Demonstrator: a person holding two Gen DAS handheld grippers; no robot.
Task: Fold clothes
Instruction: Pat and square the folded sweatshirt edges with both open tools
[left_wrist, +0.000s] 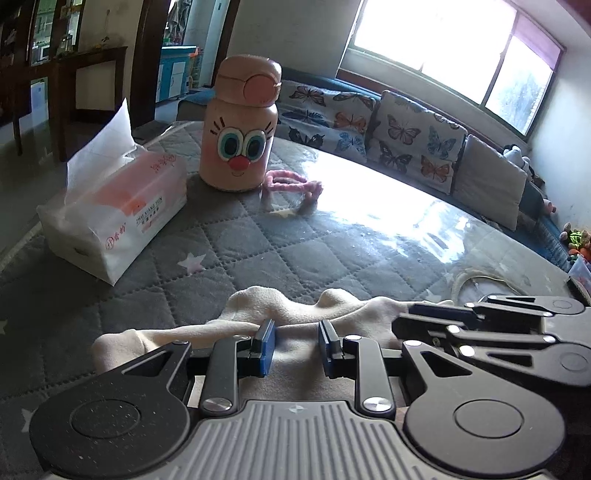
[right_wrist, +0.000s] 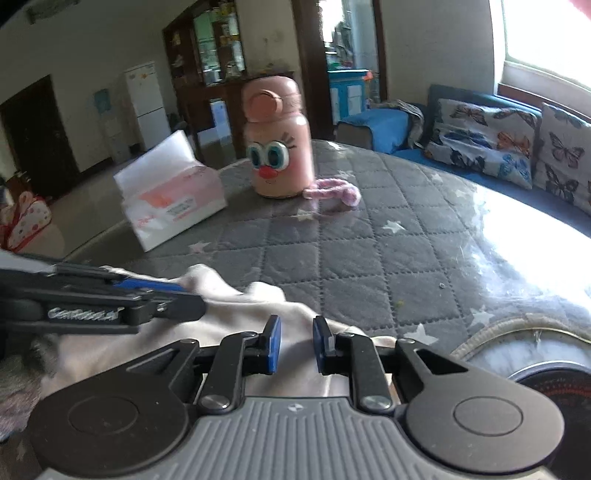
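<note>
Left wrist view: both grippers' fingers apart over cream garment (left_wrist: 295, 354); tissue pack (left_wrist: 114, 218), bottle (left_wrist: 240, 129) beyond.

A cream fleece garment (left_wrist: 295, 314) is lying crumpled on the quilted grey cover; its bunched folds are rising just beyond the blue fingertips (left_wrist: 266, 341); its soft cloth is spreading beneath them.

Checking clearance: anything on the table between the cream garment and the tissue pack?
Nothing: only bare grey quilted table cover lies between the cream garment and the tissue pack, clearest in the left wrist view.
</note>
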